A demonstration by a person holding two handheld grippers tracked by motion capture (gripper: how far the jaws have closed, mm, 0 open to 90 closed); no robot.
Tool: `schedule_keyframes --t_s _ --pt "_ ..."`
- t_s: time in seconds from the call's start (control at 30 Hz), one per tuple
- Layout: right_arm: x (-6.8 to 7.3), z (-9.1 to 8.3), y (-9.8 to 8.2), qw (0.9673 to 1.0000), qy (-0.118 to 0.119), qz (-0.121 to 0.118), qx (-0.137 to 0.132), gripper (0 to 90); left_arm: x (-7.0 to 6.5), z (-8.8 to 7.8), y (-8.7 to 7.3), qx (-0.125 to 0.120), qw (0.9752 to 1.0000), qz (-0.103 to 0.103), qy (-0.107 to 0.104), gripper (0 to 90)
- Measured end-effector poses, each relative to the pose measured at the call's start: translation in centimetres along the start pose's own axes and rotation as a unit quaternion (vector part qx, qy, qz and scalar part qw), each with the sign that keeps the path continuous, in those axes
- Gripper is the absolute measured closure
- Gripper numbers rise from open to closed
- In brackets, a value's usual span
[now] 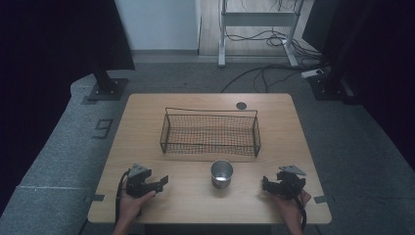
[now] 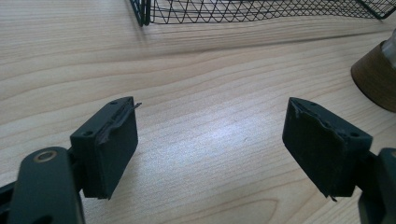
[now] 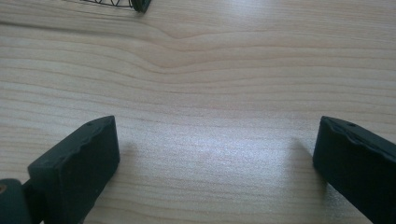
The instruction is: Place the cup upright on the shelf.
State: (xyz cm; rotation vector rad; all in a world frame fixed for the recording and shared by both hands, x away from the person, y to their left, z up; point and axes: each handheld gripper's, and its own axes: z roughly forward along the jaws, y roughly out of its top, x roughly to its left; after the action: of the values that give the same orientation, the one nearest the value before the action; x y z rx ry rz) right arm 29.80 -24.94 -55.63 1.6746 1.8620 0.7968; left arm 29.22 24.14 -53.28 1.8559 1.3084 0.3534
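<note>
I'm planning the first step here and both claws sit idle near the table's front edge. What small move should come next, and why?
Probably bring the left claw sideways toward the metal cup. Its jaws stand apart with nothing between them, and the cup stands upright between the two claws, just in front of the wire basket. The right claw is also open with nothing in it, so either could go; in the left gripper view the cup already shows at the right edge.

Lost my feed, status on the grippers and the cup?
Left gripper and right gripper open, empty, low over the table. Metal cup upright between them, untouched. Wire basket behind it; path clear.
</note>
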Motion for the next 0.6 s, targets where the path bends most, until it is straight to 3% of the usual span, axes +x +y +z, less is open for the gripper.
schedule_keyframes --t_s 0.23,0.6 --pt "0.01 0.00 -0.01 1.0000 0.000 -0.001 -0.001 0.5 -0.20 -0.01 0.01 0.001 1.0000 0.004 -0.005 18.5" --pt "0.01 0.00 0.00 1.0000 0.000 -0.001 -0.001 0.6 -0.66 -0.86 0.54 -0.023 0.9996 0.010 -0.016 18.4"
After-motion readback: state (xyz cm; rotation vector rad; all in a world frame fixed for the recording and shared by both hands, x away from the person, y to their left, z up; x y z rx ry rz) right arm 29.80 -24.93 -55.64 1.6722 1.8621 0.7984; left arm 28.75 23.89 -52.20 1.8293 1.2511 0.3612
